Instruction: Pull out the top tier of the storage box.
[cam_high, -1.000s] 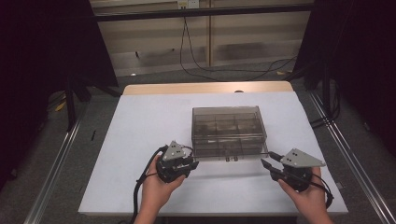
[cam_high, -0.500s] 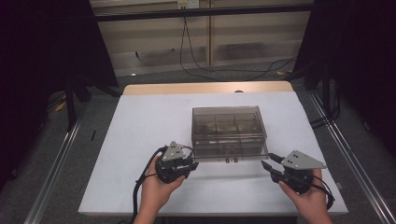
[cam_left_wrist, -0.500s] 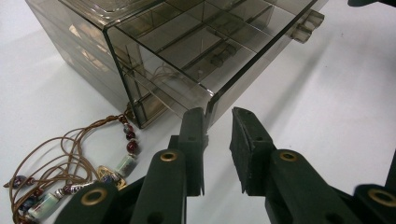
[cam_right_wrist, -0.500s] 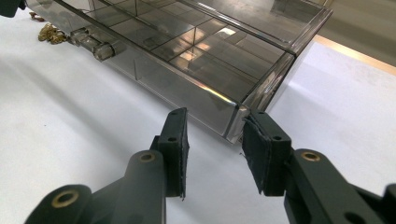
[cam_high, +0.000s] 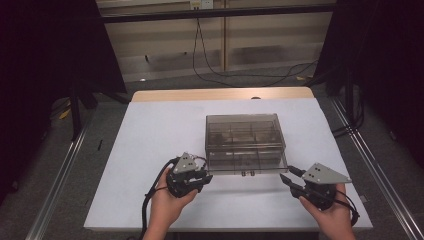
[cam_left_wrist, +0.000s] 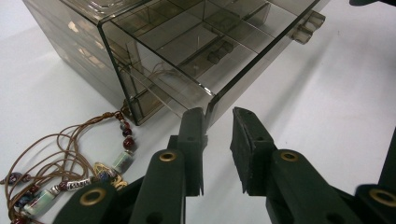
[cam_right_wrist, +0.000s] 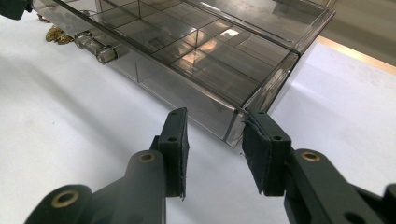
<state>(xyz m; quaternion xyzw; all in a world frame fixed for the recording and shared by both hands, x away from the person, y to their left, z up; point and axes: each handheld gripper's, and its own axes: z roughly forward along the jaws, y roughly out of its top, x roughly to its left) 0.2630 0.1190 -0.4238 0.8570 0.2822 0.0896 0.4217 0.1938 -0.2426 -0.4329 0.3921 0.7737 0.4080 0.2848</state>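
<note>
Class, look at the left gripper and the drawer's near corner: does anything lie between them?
Nothing visible does. The left gripper has its jaws open right at the front corner of the drawer of the smoky plastic box. The beaded necklace lies off to the side, by the box's wall.

Bare table (cam_high: 165, 130) lies open from 9 to 12 o'clock of the smoky box (cam_high: 243, 142), whose pulled-out drawer (cam_left_wrist: 196, 51) blocks 6 o'clock (a bead necklace (cam_left_wrist: 70, 163) clutters its 7 o'clock corner).
</note>
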